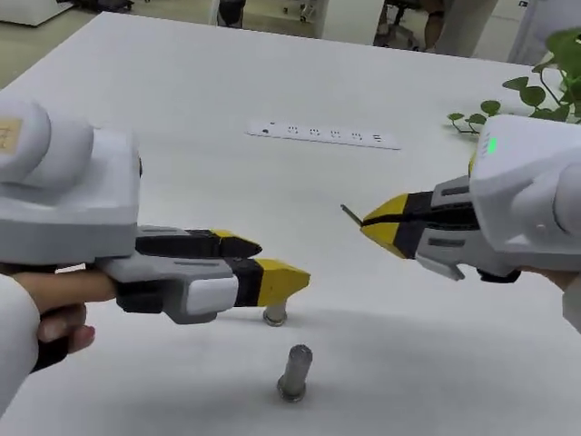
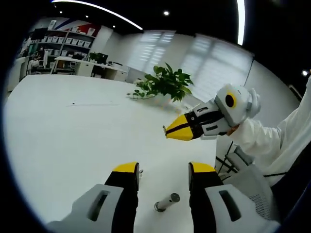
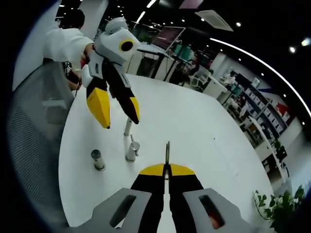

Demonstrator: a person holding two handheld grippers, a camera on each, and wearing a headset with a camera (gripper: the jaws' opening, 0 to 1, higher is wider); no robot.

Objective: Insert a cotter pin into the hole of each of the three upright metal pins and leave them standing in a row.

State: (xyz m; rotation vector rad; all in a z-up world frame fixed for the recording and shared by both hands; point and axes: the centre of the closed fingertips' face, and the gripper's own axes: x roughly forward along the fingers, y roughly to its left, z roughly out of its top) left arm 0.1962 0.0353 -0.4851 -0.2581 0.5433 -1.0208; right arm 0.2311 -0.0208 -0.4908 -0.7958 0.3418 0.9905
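We see only the base of one metal pin [image 1: 274,316]; the left gripper [image 1: 282,262] hides its top. The head view's edge cuts off the right gripper [image 1: 365,223]. Its cotter pin [image 1: 351,214] is too thin to tell its form

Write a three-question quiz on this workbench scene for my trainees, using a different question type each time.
1. True or false: the left gripper has its jaws apart.
2. What does the right gripper hold? A. a cotter pin B. a screwdriver C. nothing
3. Fill in: the long white thing lying on the table beyond both grippers is a power _____.
Key: 1 true; 2 A; 3 power strip.
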